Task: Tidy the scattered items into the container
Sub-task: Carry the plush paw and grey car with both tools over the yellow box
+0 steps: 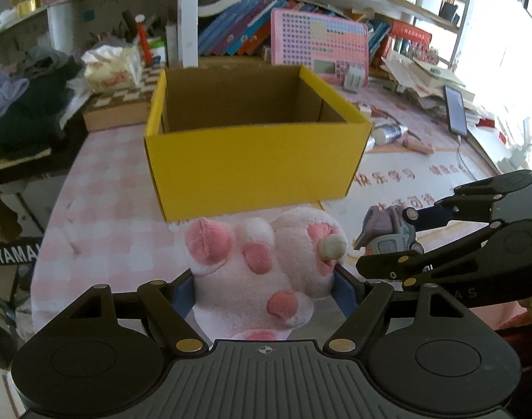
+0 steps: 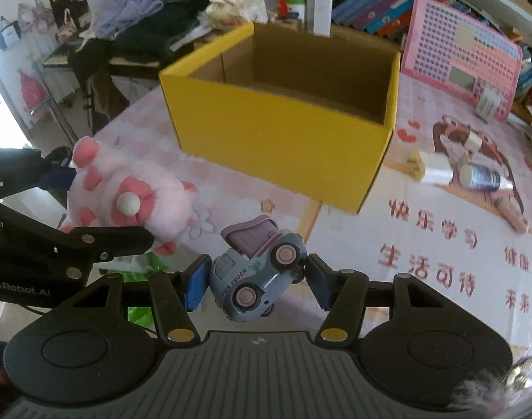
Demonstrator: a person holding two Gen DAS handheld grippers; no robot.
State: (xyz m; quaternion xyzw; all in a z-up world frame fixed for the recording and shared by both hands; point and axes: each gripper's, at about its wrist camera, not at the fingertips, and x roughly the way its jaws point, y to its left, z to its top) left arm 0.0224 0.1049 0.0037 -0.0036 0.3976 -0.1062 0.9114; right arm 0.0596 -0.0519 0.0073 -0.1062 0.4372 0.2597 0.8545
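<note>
Left gripper (image 1: 264, 288) clamps a pink plush toy (image 1: 266, 262); both blue pads press into its sides, so the jaws are closed on it. The plush has white fur with pink patches and a small white knob (image 1: 332, 247) near its right side. It hangs just in front of the yellow box (image 1: 252, 160), below the box's near wall in the left wrist view.

Right gripper (image 2: 255, 281) grips a blue toy truck (image 2: 259, 272); pads touch it on both sides, jaws closed on it. The truck is tilted, pink wheels facing the camera, purple top pointing up and away, "FUN TRUCK" lettering on its side. It is off the table, near the box's front corner.

The two grippers sit side by side, plush to the left of the truck.

The box stands open-topped on the pink table cover (image 2: 422, 244); its brown inside shows no items from either view, though the floor is only partly visible.

Right of the box, a small bottle (image 2: 482, 176) lies on its side on the cover, well apart from both grippers. Behind the box, a pink toy keyboard (image 1: 318, 47) leans against a row of books (image 1: 231, 31). A phone (image 1: 456, 110) lies at the far right.
</note>
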